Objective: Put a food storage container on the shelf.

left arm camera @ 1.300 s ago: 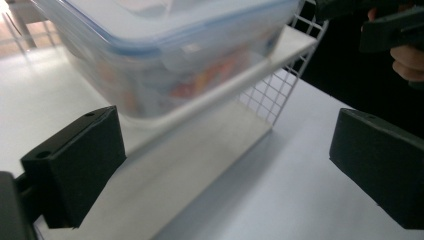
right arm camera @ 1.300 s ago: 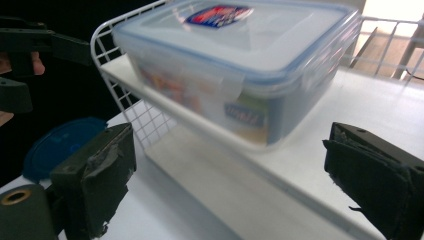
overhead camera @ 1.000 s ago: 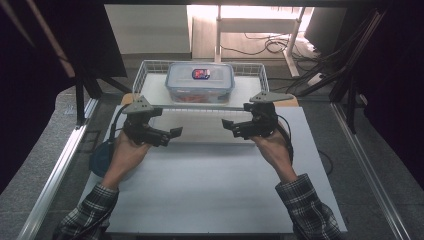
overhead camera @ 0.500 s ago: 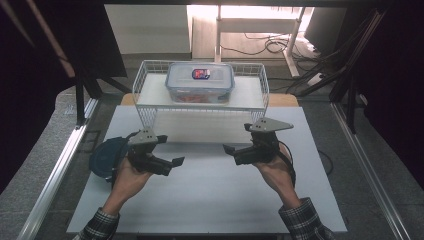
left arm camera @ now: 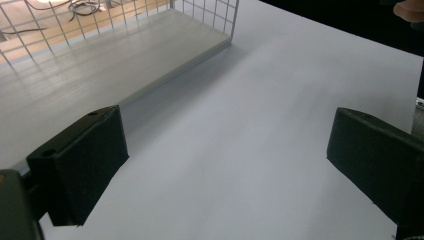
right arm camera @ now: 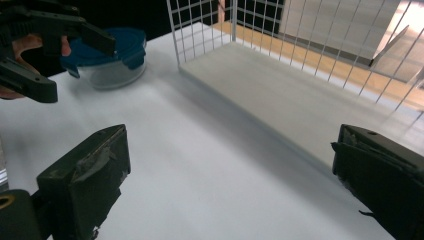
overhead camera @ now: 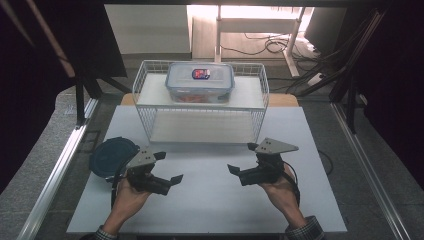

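The left gripper (overhead camera: 169,167) hovers over the white table (overhead camera: 210,210), jaws spread wide apart and holding nothing; the left gripper view confirms bare table surface between them. The right gripper (overhead camera: 241,159) hovers opposite, well apart from the left, its jaws likewise wide apart and holding nothing. The 2 grippers point toward each other. A round container with a blue lid (overhead camera: 113,156) stands on the table just beside the left gripper, at its outer side; it also shows in the right gripper view (right arm camera: 107,60). A white wire rack (overhead camera: 200,117) stands farther back on the table. A clear lidded box (overhead camera: 200,81) rests on the rack's upper shelf.
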